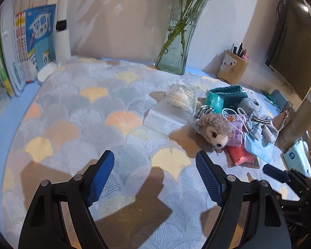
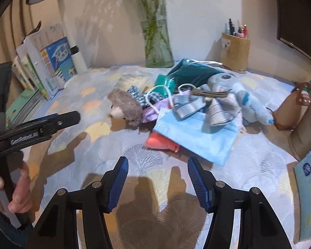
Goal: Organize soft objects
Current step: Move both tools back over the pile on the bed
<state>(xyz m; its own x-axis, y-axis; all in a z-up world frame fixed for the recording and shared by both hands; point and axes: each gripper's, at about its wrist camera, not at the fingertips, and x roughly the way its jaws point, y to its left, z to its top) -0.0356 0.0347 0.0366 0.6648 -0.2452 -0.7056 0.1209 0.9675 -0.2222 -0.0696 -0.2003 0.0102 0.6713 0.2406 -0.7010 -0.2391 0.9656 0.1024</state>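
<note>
Dappled sunlight falls on a pale wall (image 1: 124, 20) behind a fan-patterned tablecloth (image 1: 83, 108).

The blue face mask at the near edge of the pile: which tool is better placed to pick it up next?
Probably the right tool: open and empty, the blue face mask lies just ahead of it. The left tool faces bare cloth, with the pile off to its right.

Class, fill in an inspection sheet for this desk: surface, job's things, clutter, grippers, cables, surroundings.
Surface: patterned cloth covers the desk.
Job's things: heap on the right: hedgehog plush, blue plush, face mask, teal pouch, checked cloths, pink packets.
Clutter: vase, pen holder, tissue pack, books, lamp.
Grippers: left gripper and right gripper both open, empty, above the cloth.
Cables: white cord in the heap.
Surroundings: wall, monitor.
</note>
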